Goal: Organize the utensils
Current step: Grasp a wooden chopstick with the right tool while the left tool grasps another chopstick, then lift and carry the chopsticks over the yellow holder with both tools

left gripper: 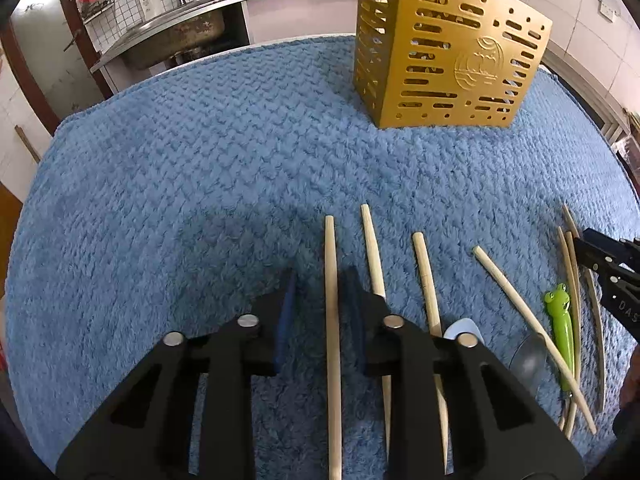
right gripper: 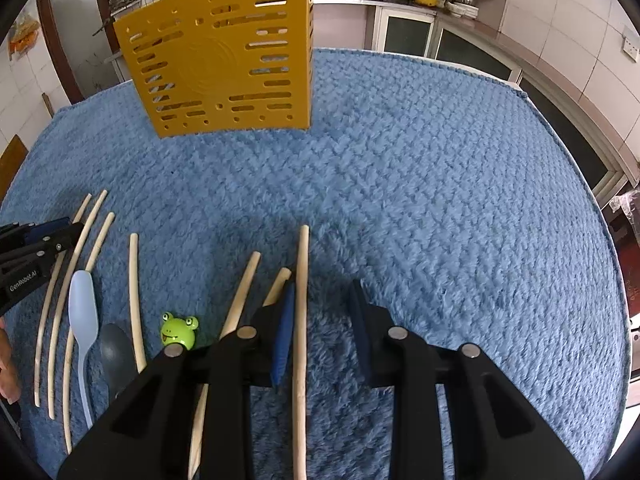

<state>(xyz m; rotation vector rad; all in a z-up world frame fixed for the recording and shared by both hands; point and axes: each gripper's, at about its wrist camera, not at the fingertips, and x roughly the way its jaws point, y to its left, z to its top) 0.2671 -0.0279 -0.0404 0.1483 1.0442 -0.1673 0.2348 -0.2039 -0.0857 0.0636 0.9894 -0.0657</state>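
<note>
Surface: a blue, fluffy woven towel [left gripper: 200,180] covers the table; all utensils lie on it.
Holder: a yellow perforated plastic utensil holder [left gripper: 448,44] stands upright near the far edge of the towel, well apart from the chopsticks.
Left gripper [left gripper: 320,312]: jaws partly open around one pale wooden chopstick [left gripper: 332,320]; it lies between the blue pads, and a gap shows on each side.
Right gripper [right gripper: 322,328]: jaws partly open; a second pale wooden chopstick [right gripper: 301,300] lies just beside the left pad, whether touching I cannot tell, clear of the right pad.
Near edge: more wooden chopsticks [right gripper: 136,300], a light blue plastic spoon [right gripper: 83,312], a dark grey spoon [right gripper: 116,348] and a green frog-headed utensil [right gripper: 179,330] lie in a row between the two grippers.
</note>
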